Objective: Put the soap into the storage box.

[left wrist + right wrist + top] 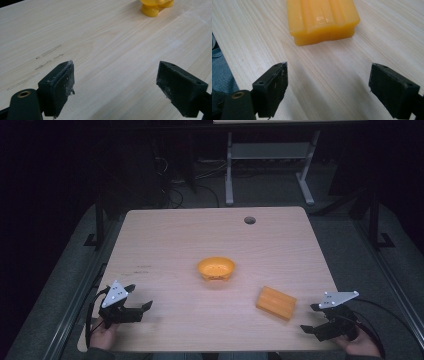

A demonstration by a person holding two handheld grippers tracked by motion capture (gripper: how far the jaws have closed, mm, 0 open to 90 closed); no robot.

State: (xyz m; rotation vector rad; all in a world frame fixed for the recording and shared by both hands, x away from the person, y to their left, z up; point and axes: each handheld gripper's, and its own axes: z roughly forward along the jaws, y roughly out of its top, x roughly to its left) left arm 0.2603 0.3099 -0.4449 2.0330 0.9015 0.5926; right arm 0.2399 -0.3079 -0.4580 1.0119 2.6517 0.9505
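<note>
Right in the middle of the wooden table (175,235) sat a small orange bowl (215,268). It stood upright with its open side up. Something small lay inside it, but it was too tiny to make out. In the left gripper view, the bowl's yellow-orange foot (152,7) peeked in at the top edge, far from the jaws.

Closer to the person and off to the right lay an orange block (276,303). It was flat on the table, a bit turned, and well apart from the bowl. In the right gripper view the block (322,18) had ridges along its top and sat just ahead of the jaws, not touching them.

The left gripper (135,297) hung near the table's near left corner, held in a hand (102,332). Its jaws were spread wide with only bare wood between them. The right gripper (312,317) was near the right corner, held in the other hand (362,345), just beside the block. Its jaws were spread wide too, holding nothing.

A round hole (249,220) showed in the far part of the table. Past the table stood the white legs of another desk (229,170).
</note>
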